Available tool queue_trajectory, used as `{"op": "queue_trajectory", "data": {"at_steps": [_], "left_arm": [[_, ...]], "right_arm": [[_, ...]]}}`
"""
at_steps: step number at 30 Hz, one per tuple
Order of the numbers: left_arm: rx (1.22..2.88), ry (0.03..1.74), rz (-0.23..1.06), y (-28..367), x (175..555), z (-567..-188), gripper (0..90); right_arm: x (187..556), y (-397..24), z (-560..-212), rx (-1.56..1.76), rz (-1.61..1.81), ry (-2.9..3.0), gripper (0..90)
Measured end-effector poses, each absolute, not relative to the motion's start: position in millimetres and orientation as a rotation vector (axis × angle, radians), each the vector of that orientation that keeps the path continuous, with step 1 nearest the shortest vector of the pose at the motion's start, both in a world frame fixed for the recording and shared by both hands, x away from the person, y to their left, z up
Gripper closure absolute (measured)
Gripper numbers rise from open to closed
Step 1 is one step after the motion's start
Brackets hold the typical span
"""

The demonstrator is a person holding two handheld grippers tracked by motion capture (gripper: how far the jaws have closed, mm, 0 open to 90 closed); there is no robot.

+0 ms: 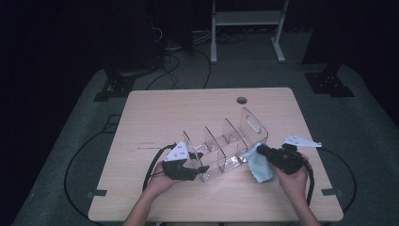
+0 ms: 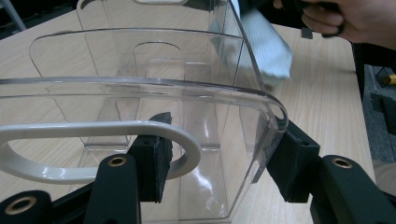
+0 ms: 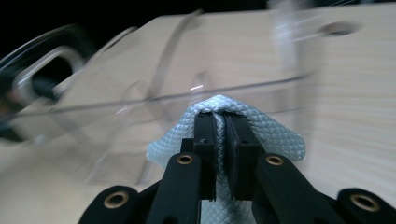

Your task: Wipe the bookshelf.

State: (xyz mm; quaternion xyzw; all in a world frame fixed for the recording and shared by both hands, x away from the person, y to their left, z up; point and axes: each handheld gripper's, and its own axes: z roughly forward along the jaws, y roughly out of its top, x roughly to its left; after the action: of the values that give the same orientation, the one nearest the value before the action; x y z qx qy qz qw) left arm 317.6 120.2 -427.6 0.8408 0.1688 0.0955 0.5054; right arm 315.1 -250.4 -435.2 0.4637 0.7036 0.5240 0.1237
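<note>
Wooden table (image 1: 155, 113), dark room; clear acrylic organizer (image 1: 226, 141) at centre. Left gripper (image 2: 212, 158) jaws clamped on organizer end wall. Right gripper (image 3: 220, 116) jaws together, pinching blue cloth (image 3: 275, 135) against organizer side.

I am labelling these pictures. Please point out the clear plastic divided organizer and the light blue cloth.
clear plastic divided organizer (image 1: 225, 143), high view, a middle divider.
light blue cloth (image 3: 275, 135), right gripper view, fold beside the jaws.

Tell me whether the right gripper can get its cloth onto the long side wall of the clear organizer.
Probably yes: the right gripper holds the light blue cloth right beside the clear plastic divided organizer, with nothing between them.
</note>
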Motion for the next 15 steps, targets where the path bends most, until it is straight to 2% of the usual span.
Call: {"op": "queue_trajectory", "data": {"at_steps": [4,9,15], "left_arm": [[2.031,0.412,0.228,121,317,-427,45.5],[2.034,0.406,0.229,121,316,-427,45.6],[2.036,0.400,0.219,121,317,-427,45.5]], "right_arm": [[310,-231,-432,1.254,1.494,2.145,83.3],[319,-260,-430,1.354,1.479,1.988,83.1],[322,-259,-442,1.383,1.444,2.034,83.0]]}}
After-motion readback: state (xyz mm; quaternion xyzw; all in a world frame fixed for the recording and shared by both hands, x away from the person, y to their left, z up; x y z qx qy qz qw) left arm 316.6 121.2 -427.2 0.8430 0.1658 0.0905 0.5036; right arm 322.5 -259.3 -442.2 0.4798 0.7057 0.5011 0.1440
